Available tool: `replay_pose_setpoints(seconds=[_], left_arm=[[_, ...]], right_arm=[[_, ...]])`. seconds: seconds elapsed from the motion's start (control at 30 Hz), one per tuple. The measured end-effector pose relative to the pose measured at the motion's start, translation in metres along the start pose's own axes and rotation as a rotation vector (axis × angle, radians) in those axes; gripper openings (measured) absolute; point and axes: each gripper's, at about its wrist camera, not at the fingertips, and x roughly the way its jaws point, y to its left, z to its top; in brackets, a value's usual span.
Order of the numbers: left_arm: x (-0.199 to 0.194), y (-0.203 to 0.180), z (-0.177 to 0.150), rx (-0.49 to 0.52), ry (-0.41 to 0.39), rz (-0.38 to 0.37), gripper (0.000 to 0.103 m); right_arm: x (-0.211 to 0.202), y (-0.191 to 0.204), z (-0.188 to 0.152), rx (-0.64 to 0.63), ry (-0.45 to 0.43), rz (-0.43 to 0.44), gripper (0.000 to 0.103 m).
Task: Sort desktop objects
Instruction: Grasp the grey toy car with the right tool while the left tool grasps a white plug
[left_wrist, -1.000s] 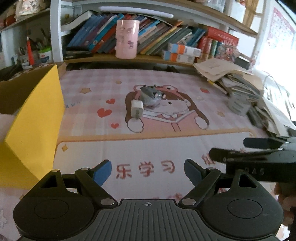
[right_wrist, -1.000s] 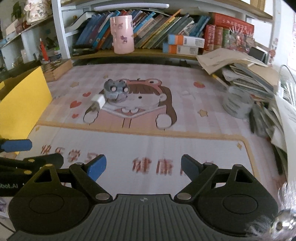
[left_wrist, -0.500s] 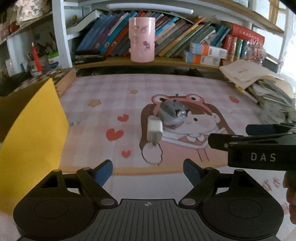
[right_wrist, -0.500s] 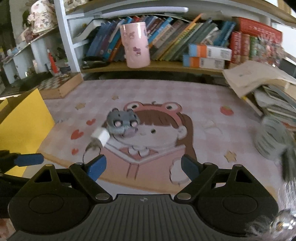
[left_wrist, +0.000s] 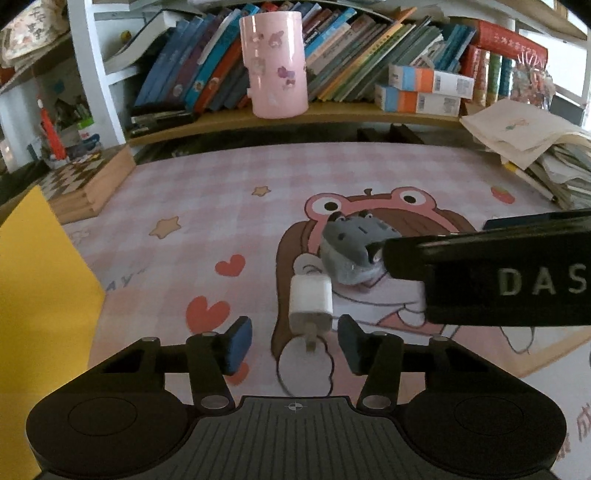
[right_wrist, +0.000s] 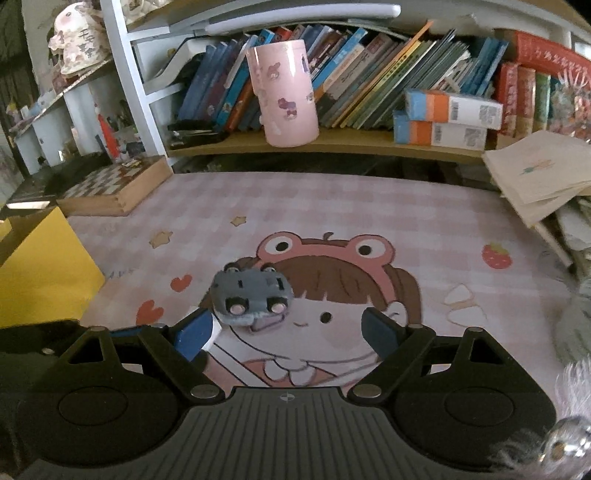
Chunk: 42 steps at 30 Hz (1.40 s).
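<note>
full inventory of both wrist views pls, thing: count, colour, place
charger plug: 1, white, on mat, between left claw's fingers
hamster plush: 1, grey, on mat, just behind plug
desk mat: 1, pink check with cartoon girl, covers desk
box: 1, yellow, left edge
chessboard box: 1, wooden, back left
cup: 1, pink, on shelf
books: many, mixed colours, shelf
cartons: 2, blue-orange-white, shelf
paper pile: 1, off-white, right
left claw: open around plug
right claw: open, near plush
</note>
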Motion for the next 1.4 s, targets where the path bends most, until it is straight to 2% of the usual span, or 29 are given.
replay_pose_setpoints(seconds=[0.17, 0.3, 0.6, 0.67, 0.73, 0.8, 0.93, 1.1, 1.4], left_arm=[[0.011, -0.007, 0.003, 0.052, -0.03, 0.027, 0.042], [0.016, -0.008, 0.007, 0.053, -0.043, -0.008, 0.025], [0.018, -0.005, 0.007, 0.054, -0.048, -0.034, 0.024], [0.017, -0.003, 0.007, 0.044, -0.041, -0.025, 0.024], [0.015, 0.001, 0.007, 0.03, -0.033, -0.016, 0.024], [0.014, 0.005, 0.005, 0.026, -0.026, -0.01, 0.024], [0.011, 0.013, 0.004, 0.035, -0.011, 0.015, 0.024], [0.003, 0.026, 0.003, -0.038, -0.007, 0.038, 0.024], [-0.031, 0.028, 0.005, -0.147, -0.056, -0.004, 0.024]], right_arm=[[0.02, -0.001, 0.007, 0.014, 0.038, 0.04, 0.087], [0.036, -0.002, 0.011, 0.022, 0.077, 0.068, 0.087], [0.059, 0.004, 0.017, -0.018, 0.124, 0.144, 0.084], [0.063, 0.006, 0.018, -0.028, 0.129, 0.153, 0.077], [0.065, 0.004, 0.019, -0.016, 0.135, 0.17, 0.075], [0.068, 0.003, 0.019, -0.009, 0.146, 0.167, 0.072], [0.067, 0.0, 0.019, -0.012, 0.131, 0.162, 0.061], [0.057, -0.008, 0.017, 0.005, 0.099, 0.131, 0.061], [0.021, -0.02, 0.005, 0.008, 0.058, 0.083, 0.061]])
